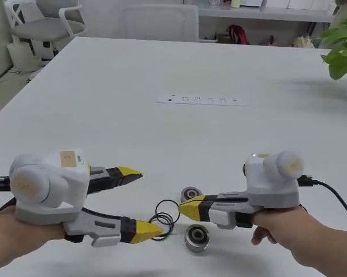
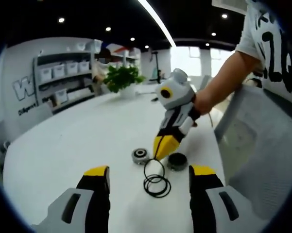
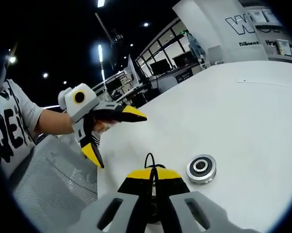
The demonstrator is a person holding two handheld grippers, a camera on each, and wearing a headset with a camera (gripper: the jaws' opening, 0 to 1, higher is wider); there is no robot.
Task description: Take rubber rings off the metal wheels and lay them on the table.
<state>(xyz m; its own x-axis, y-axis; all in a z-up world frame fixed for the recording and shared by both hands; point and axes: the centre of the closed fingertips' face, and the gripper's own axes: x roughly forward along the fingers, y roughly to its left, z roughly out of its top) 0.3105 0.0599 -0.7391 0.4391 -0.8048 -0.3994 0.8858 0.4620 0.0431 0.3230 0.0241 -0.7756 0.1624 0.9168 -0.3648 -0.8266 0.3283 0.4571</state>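
Two bare metal wheels lie near the table's front edge, one (image 1: 190,193) behind my right gripper's tip and one (image 1: 197,237) in front of it. A small heap of thin black rubber rings (image 1: 161,222) lies just left of them. My right gripper (image 1: 185,209) is shut on one rubber ring (image 1: 168,206), whose loop pokes up between its yellow tips (image 3: 150,172) beside a wheel (image 3: 201,168). My left gripper (image 1: 138,201) stands open with nothing between its fingers (image 2: 97,174), its jaws framing the rings (image 2: 157,186) and both wheels (image 2: 140,155) (image 2: 177,161).
A white power strip (image 1: 202,100) lies flat at mid-table. A green plant (image 1: 343,49) stands at the far right, with office chairs (image 1: 40,23) beyond the far edge. The white tabletop (image 1: 161,138) stretches wide behind the wheels.
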